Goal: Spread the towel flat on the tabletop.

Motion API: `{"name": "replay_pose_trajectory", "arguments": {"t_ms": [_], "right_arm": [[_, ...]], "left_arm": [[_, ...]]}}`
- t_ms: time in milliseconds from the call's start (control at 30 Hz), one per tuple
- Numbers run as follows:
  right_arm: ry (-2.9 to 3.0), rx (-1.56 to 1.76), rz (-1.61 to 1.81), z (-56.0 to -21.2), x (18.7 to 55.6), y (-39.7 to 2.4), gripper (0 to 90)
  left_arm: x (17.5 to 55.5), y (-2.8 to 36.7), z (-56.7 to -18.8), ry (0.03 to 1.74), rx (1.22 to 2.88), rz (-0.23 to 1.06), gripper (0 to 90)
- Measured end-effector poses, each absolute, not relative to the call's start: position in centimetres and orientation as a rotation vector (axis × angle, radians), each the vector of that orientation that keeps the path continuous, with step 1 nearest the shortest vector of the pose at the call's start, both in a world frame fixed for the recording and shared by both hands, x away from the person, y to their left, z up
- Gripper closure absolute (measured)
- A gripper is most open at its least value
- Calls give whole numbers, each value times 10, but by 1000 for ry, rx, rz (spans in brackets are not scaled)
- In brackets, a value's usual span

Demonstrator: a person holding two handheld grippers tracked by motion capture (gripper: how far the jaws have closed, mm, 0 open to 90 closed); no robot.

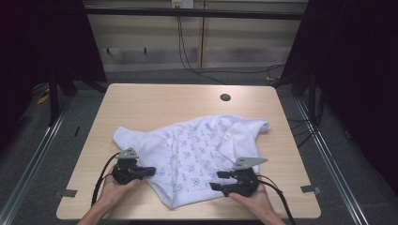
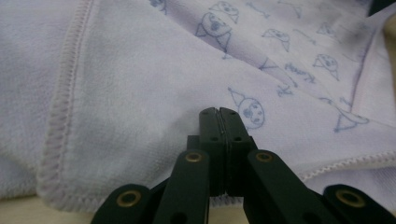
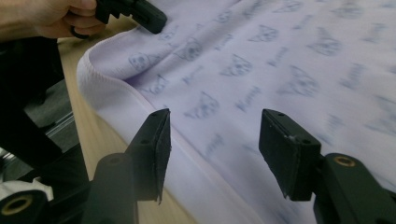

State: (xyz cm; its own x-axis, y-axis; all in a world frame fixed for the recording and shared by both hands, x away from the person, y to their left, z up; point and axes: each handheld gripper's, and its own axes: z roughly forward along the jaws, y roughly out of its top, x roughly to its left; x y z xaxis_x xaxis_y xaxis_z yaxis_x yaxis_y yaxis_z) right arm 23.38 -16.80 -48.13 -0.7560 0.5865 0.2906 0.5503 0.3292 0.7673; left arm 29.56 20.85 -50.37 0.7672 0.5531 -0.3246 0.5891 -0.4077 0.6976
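Nearest us, we have the left gripper (image 1: 151, 170) clenched — whether fabric sits between its jaws we cannot tell — and the right gripper (image 3: 212, 140) released, jaws straddling the hem. We judge a grasp is next: the right must close on that edge. The garment (image 1: 197, 145) — soft white knit, blue printed figures, stitched seams — sprawls rumpled across the pale wood table (image 1: 155, 101).

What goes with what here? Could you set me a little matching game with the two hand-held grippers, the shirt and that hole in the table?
Things:
1. left hand-held gripper
2. right hand-held gripper
3. shirt
4. round hole

States or places:
A. pale, printed with small blue figures
B. jaws wide apart
C. dark, near the table's far edge
D. jaws pressed together

Pairs: 1-D, 2-B, 3-A, 4-C
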Motion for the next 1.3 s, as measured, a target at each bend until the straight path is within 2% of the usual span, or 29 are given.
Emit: {"name": "replay_pose_trajectory", "arguments": {"t_ms": [200,333,467,500,533,567,633,667,733,800,833,1000,1100,1133,1167,1267,1300], "right_arm": [[2660,960,1514,-487,235,-115,378],[2729,894,1526,-489,228,-98,362],[2790,850,1437,-500,221,-84,365],[2802,855,1406,-503,222,-82,407],[2788,854,1396,-504,221,-82,462],[2780,850,1373,-503,223,-82,545],[2768,851,1329,-503,226,-84,718],[2771,864,1330,-503,229,-87,777],[2783,896,1345,-504,236,-97,837],[2782,902,1343,-504,239,-103,849],[2759,940,1322,-503,246,-121,858],[2682,1022,1265,-501,259,-162,859],[2616,1139,1237,-501,265,-200,854],[2616,1139,1237,-501,265,-200,854],[2611,1165,1224,-499,261,-212,791],[2529,1180,1281,-490,251,-218,615],[2502,1177,1331,-484,247,-217,595]], "left_arm": [[268,175,-500,732,2146,-173,863],[268,170,-494,716,2129,-158,790],[280,188,-485,763,2045,-104,732],[289,204,-483,824,1987,-65,727],[289,204,-483,824,1987,-65,718],[297,221,-483,882,1949,-14,716],[302,234,-486,933,1915,14,729],[304,238,-487,956,1909,17,730],[306,243,-488,967,1916,45,731],[306,244,-489,972,1914,46,731],[307,243,-491,979,1918,45,729],[303,225,-497,927,2006,41,724],[286,197,-499,820,2118,-14,764],[286,197,-499,820,2118,-14,776],[277,185,-499,761,2184,-1,807],[274,179,-498,730,2208,-30,900],[276,180,-499,738,2195,-50,900]]}}
